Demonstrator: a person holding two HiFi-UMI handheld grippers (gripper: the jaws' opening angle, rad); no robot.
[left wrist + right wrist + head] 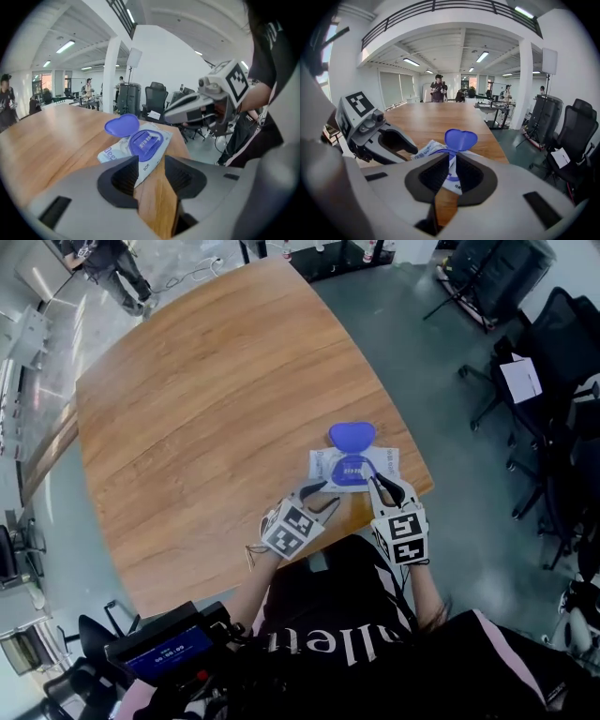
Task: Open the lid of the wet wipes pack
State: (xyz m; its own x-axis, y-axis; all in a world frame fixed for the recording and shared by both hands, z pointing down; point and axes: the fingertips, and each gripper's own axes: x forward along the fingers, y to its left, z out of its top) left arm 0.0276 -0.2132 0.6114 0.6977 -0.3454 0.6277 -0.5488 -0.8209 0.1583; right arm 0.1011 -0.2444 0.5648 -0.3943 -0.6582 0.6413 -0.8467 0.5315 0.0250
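Lid (pixel 352 435) (blue, heart-shaped) stands flipped open on white wipes pack (pixel 386 463).

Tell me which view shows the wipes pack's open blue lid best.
The left gripper view: the lid shows whole, flipped back from the pack. The right gripper view shows it too, its hinge end hidden; the head view shows it small.

I log: table (pixel 206 381), smooth matt wood; wipes pack (pixel 388 463), glossy plastic film; its lid (pixel 352 435), smooth shiny plastic.
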